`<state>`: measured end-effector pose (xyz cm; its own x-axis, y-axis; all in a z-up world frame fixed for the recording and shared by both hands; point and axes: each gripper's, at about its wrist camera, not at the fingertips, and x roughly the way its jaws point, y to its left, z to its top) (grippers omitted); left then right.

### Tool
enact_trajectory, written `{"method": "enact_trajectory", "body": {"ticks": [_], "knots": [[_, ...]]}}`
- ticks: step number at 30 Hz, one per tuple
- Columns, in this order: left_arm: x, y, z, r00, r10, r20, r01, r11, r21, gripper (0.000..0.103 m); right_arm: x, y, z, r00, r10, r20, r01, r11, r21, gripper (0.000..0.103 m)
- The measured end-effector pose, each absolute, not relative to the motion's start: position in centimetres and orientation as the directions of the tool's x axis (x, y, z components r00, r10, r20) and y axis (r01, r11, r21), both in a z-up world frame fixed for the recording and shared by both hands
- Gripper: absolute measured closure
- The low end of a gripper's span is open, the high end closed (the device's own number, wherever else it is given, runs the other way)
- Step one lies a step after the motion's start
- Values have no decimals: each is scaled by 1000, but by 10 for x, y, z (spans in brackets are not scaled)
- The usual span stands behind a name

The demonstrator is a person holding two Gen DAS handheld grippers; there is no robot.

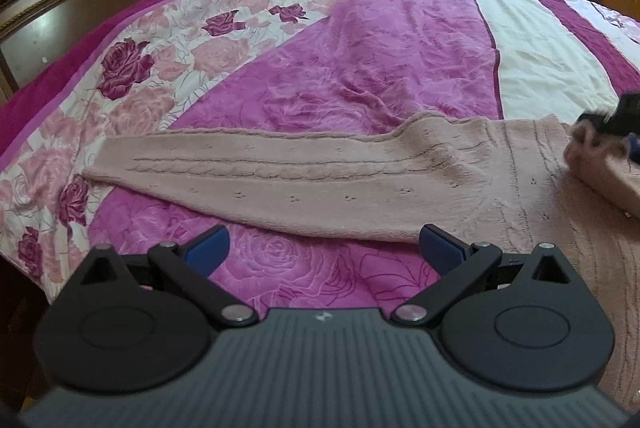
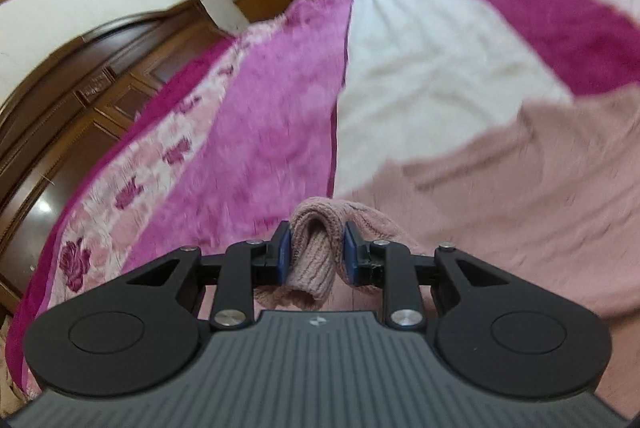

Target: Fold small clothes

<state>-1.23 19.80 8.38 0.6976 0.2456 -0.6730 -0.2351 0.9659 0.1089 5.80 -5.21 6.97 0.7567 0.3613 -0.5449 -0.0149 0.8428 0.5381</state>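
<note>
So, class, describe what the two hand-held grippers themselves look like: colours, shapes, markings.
Each hand-held gripper, left and right, looks alike: a grey ribbed body with a small pale logo, two round black discs at the sides, black linkage arms joined by silver pins, and blue ridged pads on its fingers. No cables, sleeves or hands show in either wrist view.

left gripper (image 1: 322, 248) jaws wide apart | pink sweater (image 1: 360, 164) sleeve outstretched on bedspread (image 1: 380, 40)
</note>
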Motion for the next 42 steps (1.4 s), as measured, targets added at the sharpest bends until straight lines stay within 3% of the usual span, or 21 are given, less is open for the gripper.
{"method": "enact_trajectory", "body": {"ticks": [3,6,9,14,21,31,34,42], "knots": [[-9,200,80,694,241,-678,-234,967,104,0,60,-45,51,731,402,-551,-20,821,571,69],[-4,200,76,692,227,-685,-230,969,89,0,56,-43,45,707,448,-547,-41,798,601,42],[1,197,73,690,217,-690,-221,972,84,0,49,-43,47,691,504,-518,-90,771,630,31],[8,187,72,703,181,-688,-185,980,69,0,32,-66,63,681,516,-519,-125,781,612,30],[22,160,64,703,87,-706,-94,995,30,0,0,-130,69,714,402,-573,-81,861,502,30],[50,124,47,717,23,-697,73,991,108,1,-27,-206,59,690,193,-698,-67,977,204,30],[56,117,45,715,-23,-699,158,979,129,8,-30,-219,51,682,149,-716,-59,987,149,30],[66,97,32,713,-69,-697,300,930,214,11,-34,-227,40,687,42,-725,-58,998,3,30]]}}
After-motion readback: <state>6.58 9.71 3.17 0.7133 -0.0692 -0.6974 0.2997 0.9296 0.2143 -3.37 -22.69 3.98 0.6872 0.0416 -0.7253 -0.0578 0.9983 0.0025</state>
